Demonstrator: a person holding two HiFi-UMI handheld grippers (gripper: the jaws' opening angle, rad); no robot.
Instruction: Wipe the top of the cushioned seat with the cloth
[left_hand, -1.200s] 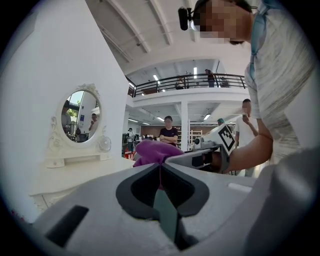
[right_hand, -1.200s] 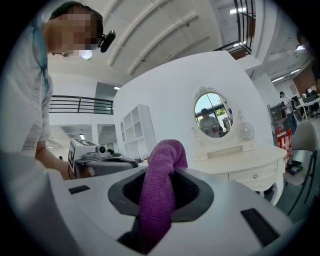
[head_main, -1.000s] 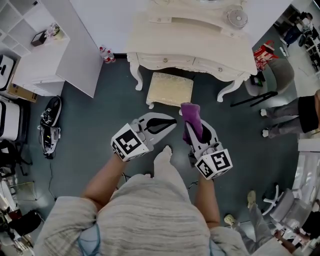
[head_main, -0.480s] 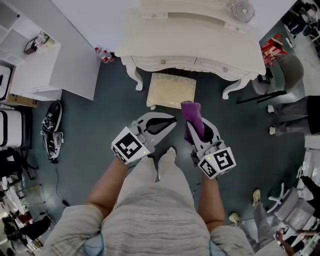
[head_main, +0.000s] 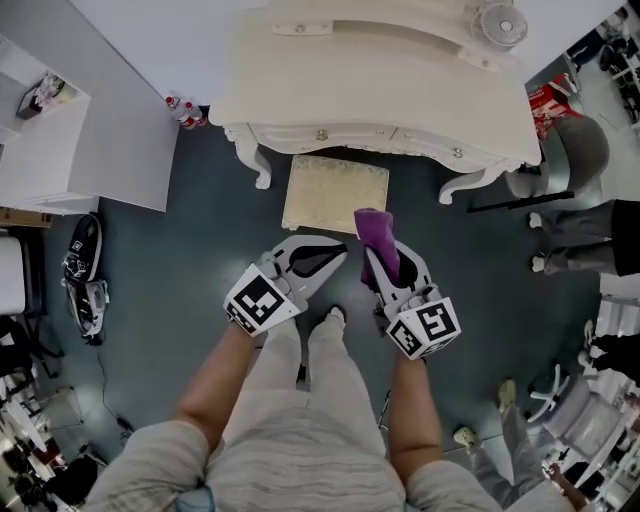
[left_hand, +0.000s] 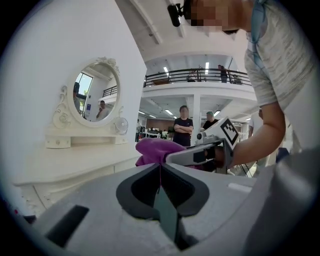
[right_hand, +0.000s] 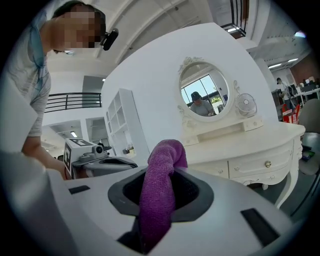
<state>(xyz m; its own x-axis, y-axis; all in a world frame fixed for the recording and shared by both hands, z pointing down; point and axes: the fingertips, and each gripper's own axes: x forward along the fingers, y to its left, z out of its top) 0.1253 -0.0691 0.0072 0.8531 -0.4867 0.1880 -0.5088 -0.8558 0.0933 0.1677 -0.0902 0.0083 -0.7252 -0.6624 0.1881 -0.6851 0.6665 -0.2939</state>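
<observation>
The cushioned seat (head_main: 335, 193) is a cream square stool on the dark floor, half tucked under a white dressing table (head_main: 380, 90). My right gripper (head_main: 372, 238) is held above the floor just short of the stool's near right corner. It is shut on a purple cloth (head_main: 378, 240), which stands up out of the jaws (right_hand: 160, 185). My left gripper (head_main: 338, 250) hovers beside it to the left, shut with nothing in it, its jaws meeting in a line (left_hand: 160, 170). In the left gripper view the purple cloth (left_hand: 156, 150) shows just ahead.
A white shelf unit (head_main: 90, 130) stands at the left, with bottles (head_main: 180, 108) at its corner and shoes (head_main: 85, 250) on the floor. A small fan (head_main: 500, 28) and an oval mirror (right_hand: 204, 95) sit on the table. A grey chair (head_main: 582, 150) and someone's legs (head_main: 590, 235) are at the right.
The stool and table have come closer and lower in the head view as the person steps toward them. Both grippers keep their pose, with the cloth still held in the right one.
</observation>
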